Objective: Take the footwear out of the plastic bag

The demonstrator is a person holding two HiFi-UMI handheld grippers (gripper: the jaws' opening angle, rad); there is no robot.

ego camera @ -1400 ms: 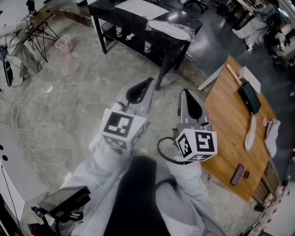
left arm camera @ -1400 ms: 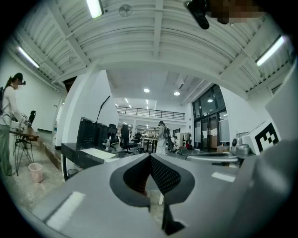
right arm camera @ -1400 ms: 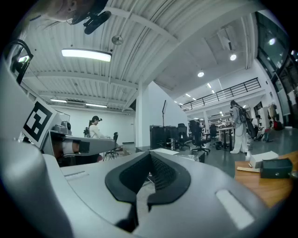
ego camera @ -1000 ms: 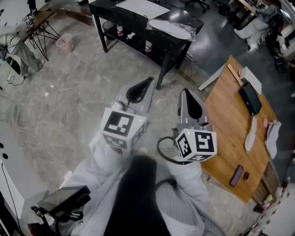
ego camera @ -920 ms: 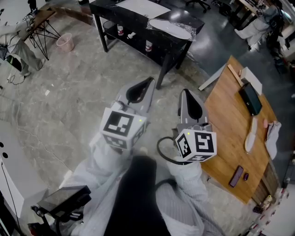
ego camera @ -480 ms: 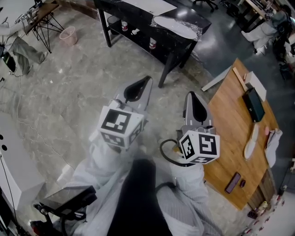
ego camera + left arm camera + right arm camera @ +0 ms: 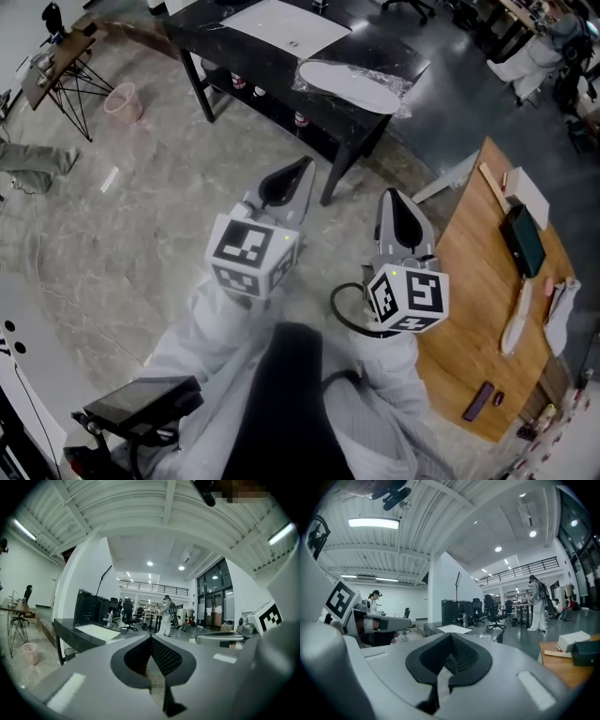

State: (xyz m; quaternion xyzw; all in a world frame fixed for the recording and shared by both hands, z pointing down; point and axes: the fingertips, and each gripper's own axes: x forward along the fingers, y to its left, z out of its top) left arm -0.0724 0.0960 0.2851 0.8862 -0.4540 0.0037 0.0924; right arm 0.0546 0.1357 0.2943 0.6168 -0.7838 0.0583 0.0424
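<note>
A clear plastic bag (image 7: 354, 82) with a flat white piece of footwear inside lies on the right end of a black table (image 7: 234, 37) at the top of the head view. Both grippers hang in the air over the stone floor, well short of that table and pointing toward it. My left gripper (image 7: 302, 165) is shut with nothing in it, and its jaws (image 7: 150, 637) meet edge to edge. To its right, my right gripper (image 7: 390, 194) is shut and empty too, with its pads (image 7: 451, 635) closed together.
A white sheet (image 7: 291, 23) lies on the black table, and small bottles (image 7: 300, 119) stand on its lower shelf. A wooden table (image 7: 473, 300) at the right carries a dark case (image 7: 522, 239), white footwear (image 7: 517, 317) and a phone (image 7: 478, 401). A pink bin (image 7: 123, 101) stands far left.
The head view has shifted, so the black table and the bag now sit lower and nearer in the picture. Both grippers stay shut and in the same pose.
</note>
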